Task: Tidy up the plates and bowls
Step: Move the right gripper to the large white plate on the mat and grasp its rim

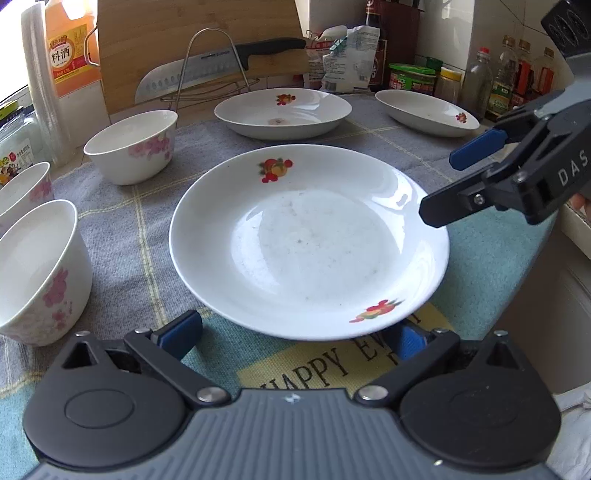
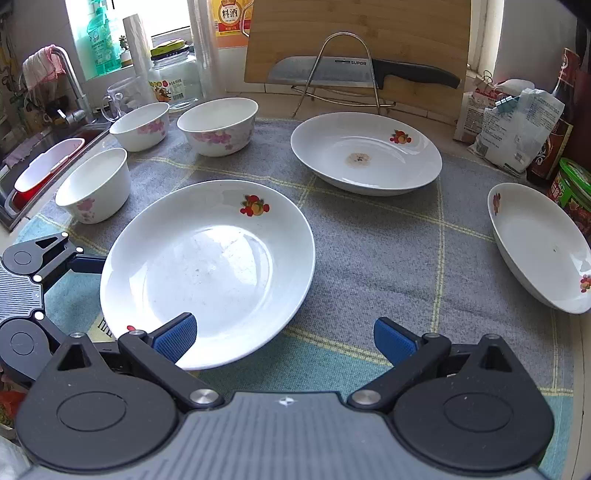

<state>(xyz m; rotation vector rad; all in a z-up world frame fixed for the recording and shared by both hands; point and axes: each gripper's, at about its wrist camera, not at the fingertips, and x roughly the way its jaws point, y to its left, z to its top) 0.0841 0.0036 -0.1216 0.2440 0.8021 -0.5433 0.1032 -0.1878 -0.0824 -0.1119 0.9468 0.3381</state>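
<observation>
A white plate with fruit prints (image 1: 310, 243) (image 2: 207, 269) lies on the checked cloth (image 1: 122, 229). My left gripper (image 1: 295, 338) (image 2: 92, 302) is open wide at its near rim; the right pad sits partly under the rim and the left pad stands clear of it. My right gripper (image 2: 284, 339) (image 1: 439, 186) is open too, its left pad over the plate's edge and its right pad over bare cloth. Two more fruit-print plates (image 2: 365, 153) (image 2: 539, 247) lie farther back and to the right. Three white bowls with pink flowers (image 2: 218, 125) (image 2: 140, 125) (image 2: 94, 182) stand on the left.
A knife (image 2: 369, 70) rests in a wire rack against a wooden cutting board (image 2: 369, 33) at the back. Bags, jars and bottles (image 1: 498, 81) crowd the back right. A sink with a tap (image 2: 70, 88) lies left. The far plate has a brown stain.
</observation>
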